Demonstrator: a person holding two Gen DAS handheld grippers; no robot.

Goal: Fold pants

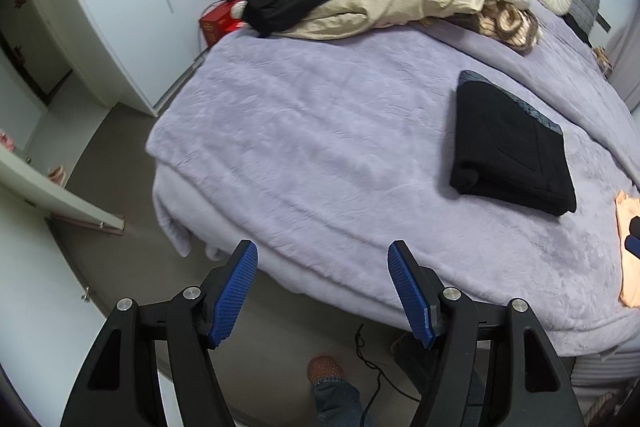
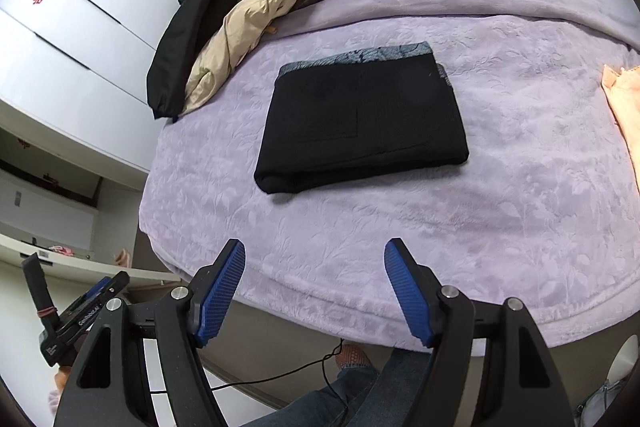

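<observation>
The black pants (image 2: 362, 119), folded into a flat rectangular bundle, lie on the lilac plush blanket (image 2: 400, 227) covering the bed, the grey patterned waistband edge facing the headboard and the rounded fold facing the foot; the long side runs across the bed. Both the left gripper (image 1: 323, 291) and the right gripper (image 2: 315, 287) hover past the bed's foot, blue-padded jaws apart and empty. A heap of black and beige clothes (image 2: 256, 11) sits nearer the white wardrobe (image 2: 80, 19), whose doors carry small red paper ornaments. Writing on the left gripper's body is too small to read.
</observation>
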